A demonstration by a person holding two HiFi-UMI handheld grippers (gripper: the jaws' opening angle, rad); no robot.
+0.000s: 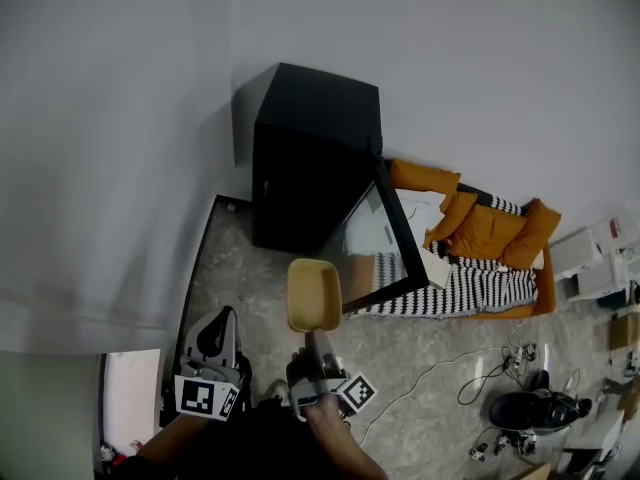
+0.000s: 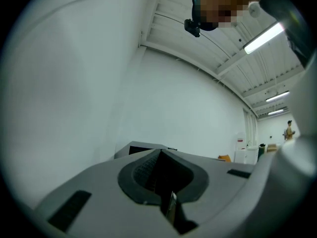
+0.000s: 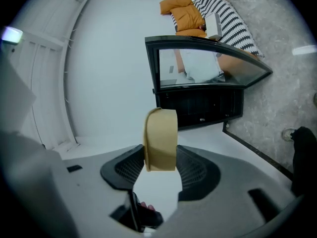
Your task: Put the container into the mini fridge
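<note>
A tan, open-topped container (image 1: 313, 295) is held out over the floor, with my right gripper (image 1: 316, 334) shut on its near end. In the right gripper view the container (image 3: 161, 140) stands edge-on between the two pads. Just beyond it is the black mini fridge (image 1: 315, 158), whose glass door (image 1: 385, 248) is swung open to the right. The same view looks into the fridge's dark inside (image 3: 203, 105) under the door (image 3: 208, 68). My left gripper (image 1: 215, 333) hangs at the lower left, shut and empty. In the left gripper view its pads (image 2: 161, 175) meet, and the fridge top (image 2: 141, 148) shows beyond.
Orange cushions (image 1: 470, 223) and a black-and-white striped cloth (image 1: 470, 290) lie behind the open door. Cables (image 1: 470, 368) and a dark object (image 1: 525, 408) lie on the marbled floor at the right. A white wall runs behind the fridge, and a black strip (image 1: 195, 268) edges the floor at the left.
</note>
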